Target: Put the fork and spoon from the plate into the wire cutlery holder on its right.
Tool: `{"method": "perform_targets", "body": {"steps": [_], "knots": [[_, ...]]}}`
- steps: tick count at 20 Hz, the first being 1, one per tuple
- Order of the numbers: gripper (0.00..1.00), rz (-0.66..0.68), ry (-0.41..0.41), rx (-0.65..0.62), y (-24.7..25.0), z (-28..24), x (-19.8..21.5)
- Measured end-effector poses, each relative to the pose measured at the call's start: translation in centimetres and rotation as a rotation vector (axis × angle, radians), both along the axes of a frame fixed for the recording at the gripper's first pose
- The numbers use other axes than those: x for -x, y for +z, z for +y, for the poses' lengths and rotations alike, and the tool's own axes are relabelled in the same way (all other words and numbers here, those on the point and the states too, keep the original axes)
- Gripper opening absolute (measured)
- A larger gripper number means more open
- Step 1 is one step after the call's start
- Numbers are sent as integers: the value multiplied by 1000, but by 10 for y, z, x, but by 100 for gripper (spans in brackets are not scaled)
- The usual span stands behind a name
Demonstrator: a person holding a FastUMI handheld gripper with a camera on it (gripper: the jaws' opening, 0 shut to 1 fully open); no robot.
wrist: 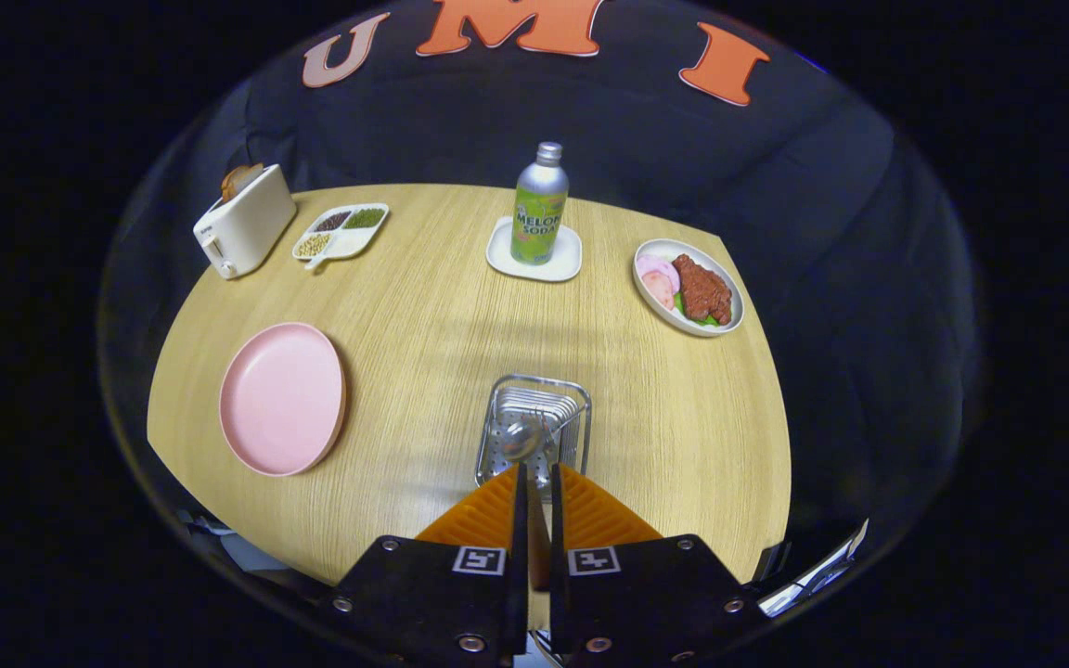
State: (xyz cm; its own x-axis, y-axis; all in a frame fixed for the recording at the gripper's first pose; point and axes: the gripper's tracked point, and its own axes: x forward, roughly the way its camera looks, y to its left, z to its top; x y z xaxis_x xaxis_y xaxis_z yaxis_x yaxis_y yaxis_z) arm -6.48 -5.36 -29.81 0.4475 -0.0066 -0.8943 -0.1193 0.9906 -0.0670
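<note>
Tongs (539,475) sit with their two fingers nearly together, a thin gap between them and nothing visibly clamped, their tips just over the near rim of the wire cutlery holder (534,431).

Judging from how things lie, the task looks close to done or done: the pink plate (282,397), to the holder's left on the wooden surface (442,306), is bare, and metal cutlery rests inside the holder. A spoon (521,436) bowl shows plainly against the perforated floor; thin metal lines behind it may be the fork's tines or only the holder's own wires, and the fisheye view is too small there to say which. To finish well, the tongs should lift straight up and back so the tips do not snag the wire rim or tip the light holder, and the contents deserve a check before leaving.

Further containers, well beyond the fingers: a white toaster (242,232) at the far left with a slice of bread standing in its slot; a white oval dish (689,286) at the far right holding a piece of browned meat, pale pink slices and a bit of green; a divided tray (341,232) beside the toaster with beans or grains of different colours in its compartments; and a small white square saucer (534,252) carrying an upright green soda bottle (539,206).
</note>
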Motion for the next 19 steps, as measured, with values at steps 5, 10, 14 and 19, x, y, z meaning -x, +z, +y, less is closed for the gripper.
{"method": "perform_targets", "body": {"steps": [5, 10, 14, 19], "knots": [[11, -214, -72, -92, 54, 1, -42], [27, -508, -101, -122, 136, -16, -82], [47, -675, -101, -80, 185, -30, -94], [76, -884, -98, -67, 247, -34, -91]]}}
